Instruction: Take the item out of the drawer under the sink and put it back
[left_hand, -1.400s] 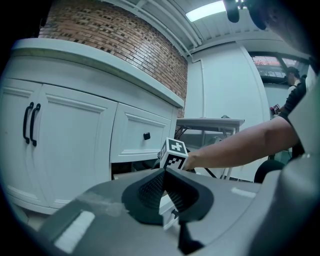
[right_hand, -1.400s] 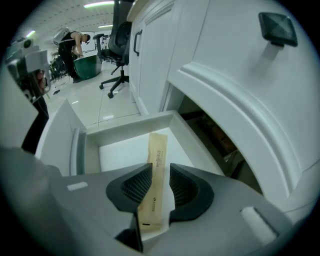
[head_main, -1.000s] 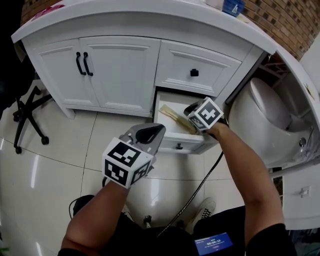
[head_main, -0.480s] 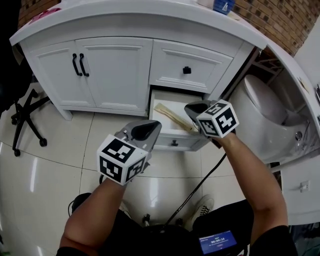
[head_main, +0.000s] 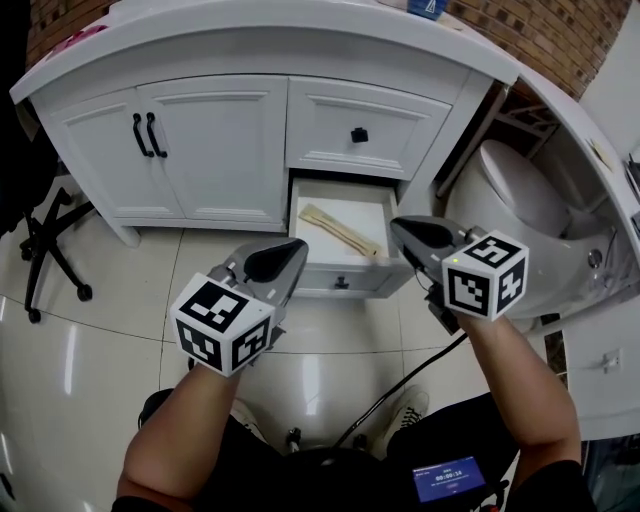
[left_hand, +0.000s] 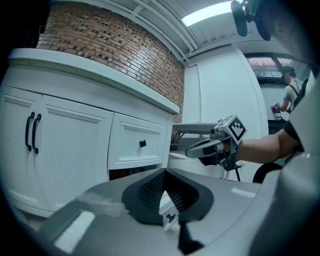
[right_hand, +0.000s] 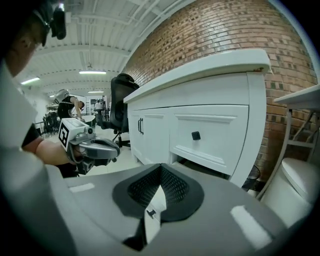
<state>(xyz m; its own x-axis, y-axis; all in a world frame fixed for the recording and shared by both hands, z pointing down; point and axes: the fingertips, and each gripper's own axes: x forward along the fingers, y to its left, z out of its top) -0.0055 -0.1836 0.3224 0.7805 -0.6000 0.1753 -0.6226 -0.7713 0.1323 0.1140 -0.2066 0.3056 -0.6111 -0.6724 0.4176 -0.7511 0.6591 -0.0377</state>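
Observation:
The lower drawer (head_main: 341, 274) under the sink counter stands pulled out. A light wooden utensil (head_main: 339, 230) lies slantwise inside it, touched by nothing. My right gripper (head_main: 400, 229) hovers just right of the drawer's front corner, shut and holding nothing. My left gripper (head_main: 293, 250) hangs left of the drawer front, also shut and holding nothing. In the left gripper view the closed jaws (left_hand: 164, 173) point at the cabinet, with the right gripper (left_hand: 193, 151) beyond them. In the right gripper view the closed jaws (right_hand: 160, 168) face the drawer front (right_hand: 150, 212), and the left gripper (right_hand: 113, 148) shows at left.
A shut upper drawer (head_main: 358, 128) with a black knob sits above the open one, beside double doors (head_main: 150, 140) with black handles. A white toilet (head_main: 522, 195) stands at right. A chair base (head_main: 48, 245) is at left. A black cable (head_main: 402, 382) runs over the glossy tiles.
My right gripper has come back out of the drawer and risen to the right. The wooden utensil stays lying in the drawer. My left gripper has hardly moved.

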